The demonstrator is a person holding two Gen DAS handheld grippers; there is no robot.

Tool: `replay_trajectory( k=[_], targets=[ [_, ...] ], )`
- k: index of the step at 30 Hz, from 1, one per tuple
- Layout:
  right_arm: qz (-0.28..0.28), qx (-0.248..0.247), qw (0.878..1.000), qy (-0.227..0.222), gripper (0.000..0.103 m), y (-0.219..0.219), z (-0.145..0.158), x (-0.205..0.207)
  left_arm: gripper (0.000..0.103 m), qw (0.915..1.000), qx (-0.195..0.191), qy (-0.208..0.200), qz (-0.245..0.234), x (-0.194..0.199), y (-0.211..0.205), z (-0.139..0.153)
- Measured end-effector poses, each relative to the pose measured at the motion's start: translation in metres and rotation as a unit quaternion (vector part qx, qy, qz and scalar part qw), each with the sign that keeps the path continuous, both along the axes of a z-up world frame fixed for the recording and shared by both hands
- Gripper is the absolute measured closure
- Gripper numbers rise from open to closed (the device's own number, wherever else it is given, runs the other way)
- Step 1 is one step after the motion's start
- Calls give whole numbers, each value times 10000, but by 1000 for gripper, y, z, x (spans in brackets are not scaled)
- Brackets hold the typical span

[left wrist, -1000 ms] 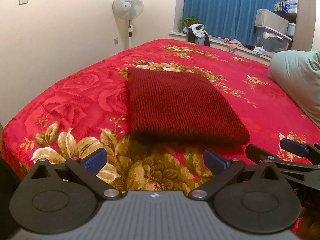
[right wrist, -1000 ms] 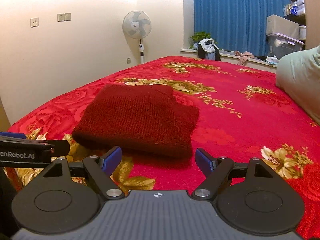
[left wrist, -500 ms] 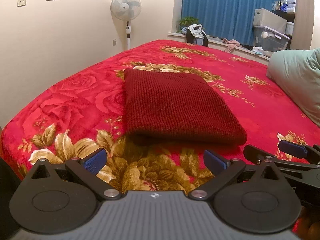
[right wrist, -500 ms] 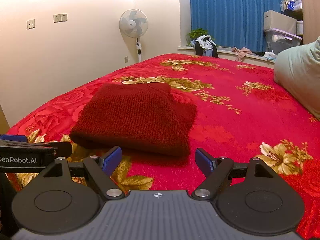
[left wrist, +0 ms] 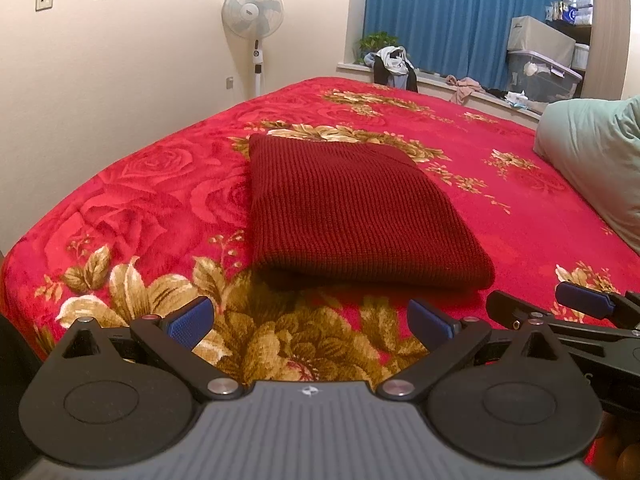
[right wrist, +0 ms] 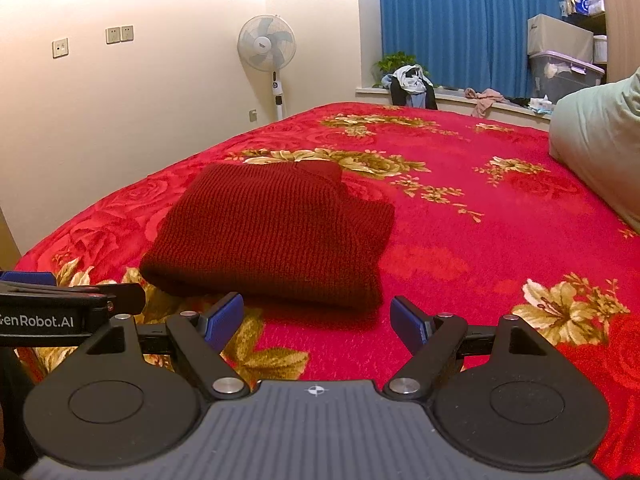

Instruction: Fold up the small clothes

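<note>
A dark red knitted garment [left wrist: 348, 212] lies folded into a neat rectangle on the red floral bedspread [left wrist: 152, 204]. It also shows in the right wrist view [right wrist: 276, 236]. My left gripper [left wrist: 310, 322] is open and empty, a little short of the garment's near edge. My right gripper [right wrist: 318, 318] is open and empty, just before the garment's near right corner. The right gripper also shows at the right edge of the left wrist view [left wrist: 560, 312]. The left gripper shows at the left edge of the right wrist view [right wrist: 60, 300].
A pale green pillow [left wrist: 596, 160] lies at the bed's right side. A standing fan [left wrist: 254, 20] is by the far wall. A window ledge holds clothes [left wrist: 392, 64] and storage boxes [left wrist: 544, 72] before blue curtains. The bed's left edge drops off near the wall.
Both grippers have drawn back slightly from the folded garment and stayed open. The garment has not moved.
</note>
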State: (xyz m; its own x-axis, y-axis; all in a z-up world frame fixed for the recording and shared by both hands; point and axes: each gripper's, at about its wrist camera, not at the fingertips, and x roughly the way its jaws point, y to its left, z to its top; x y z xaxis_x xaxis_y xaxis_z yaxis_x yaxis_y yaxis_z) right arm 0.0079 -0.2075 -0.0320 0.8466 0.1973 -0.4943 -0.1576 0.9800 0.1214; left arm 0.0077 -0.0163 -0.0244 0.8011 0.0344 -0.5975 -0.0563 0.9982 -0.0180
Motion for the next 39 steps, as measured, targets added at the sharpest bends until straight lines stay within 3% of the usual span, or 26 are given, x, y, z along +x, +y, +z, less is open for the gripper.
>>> replay_trajectory(
  k=[39],
  targets=[
    [-8,47,10000,88,22,0,-2,1,0,10000,2,16,-1,0,0,-2]
  ],
)
